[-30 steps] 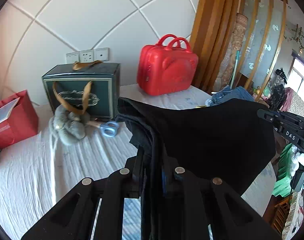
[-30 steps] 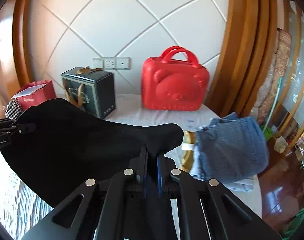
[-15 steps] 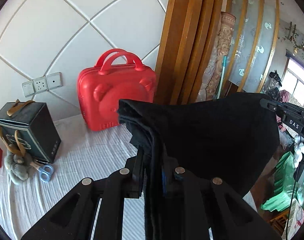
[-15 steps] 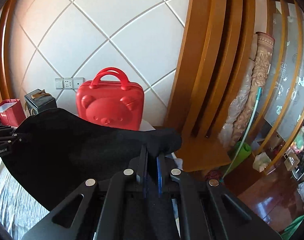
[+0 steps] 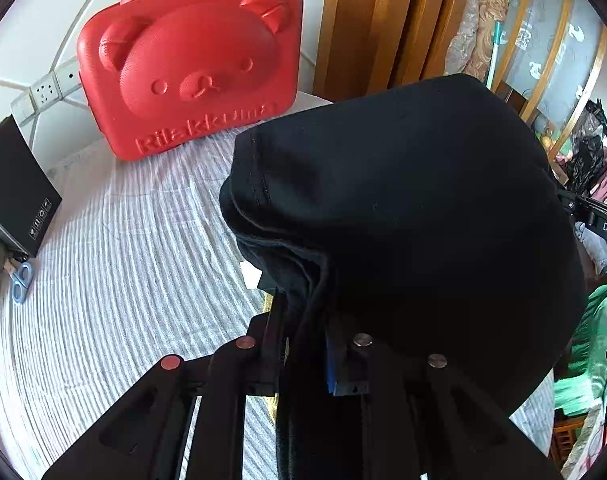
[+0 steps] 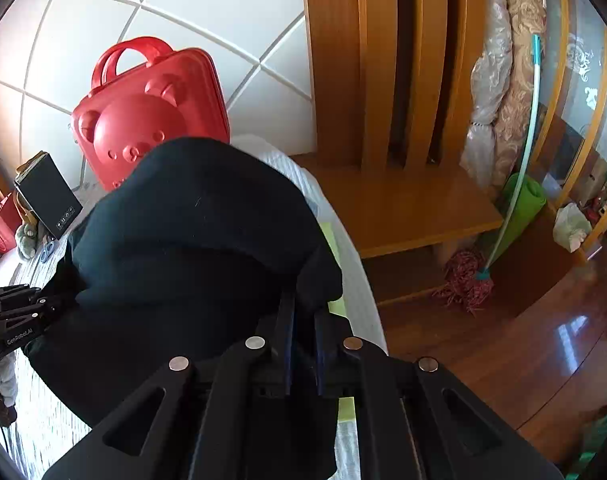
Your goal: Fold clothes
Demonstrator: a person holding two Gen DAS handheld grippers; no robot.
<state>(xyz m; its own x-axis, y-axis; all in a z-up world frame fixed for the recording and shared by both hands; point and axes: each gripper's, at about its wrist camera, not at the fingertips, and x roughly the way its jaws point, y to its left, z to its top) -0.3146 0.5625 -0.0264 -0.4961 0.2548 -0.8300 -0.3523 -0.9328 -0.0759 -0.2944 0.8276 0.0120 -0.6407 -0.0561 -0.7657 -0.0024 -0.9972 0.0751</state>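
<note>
A folded black garment [image 5: 403,216] hangs between my two grippers above the striped white bed sheet [image 5: 115,264]. My left gripper [image 5: 303,320] is shut on one bunched end of it, layers of cloth pinched between the fingers. My right gripper [image 6: 303,316] is shut on the other end of the black garment [image 6: 199,232]. The right gripper also shows at the right edge of the left wrist view [image 5: 595,220], and the left gripper shows at the left edge of the right wrist view [image 6: 19,312]. The cloth hides the bed beneath it.
A red bear-face case [image 5: 191,60] stands at the head of the bed against the white padded wall. A dark gift box [image 5: 15,196], scissors [image 5: 21,276] and a grey plush toy lie left. The right wrist view shows a wooden bedside bench [image 6: 407,208], a mop [image 6: 467,280] and the floor.
Both grippers have swung right and tilted down with the garment. The red case now fills the upper left, and the bed's right edge and the floor have come into view.
</note>
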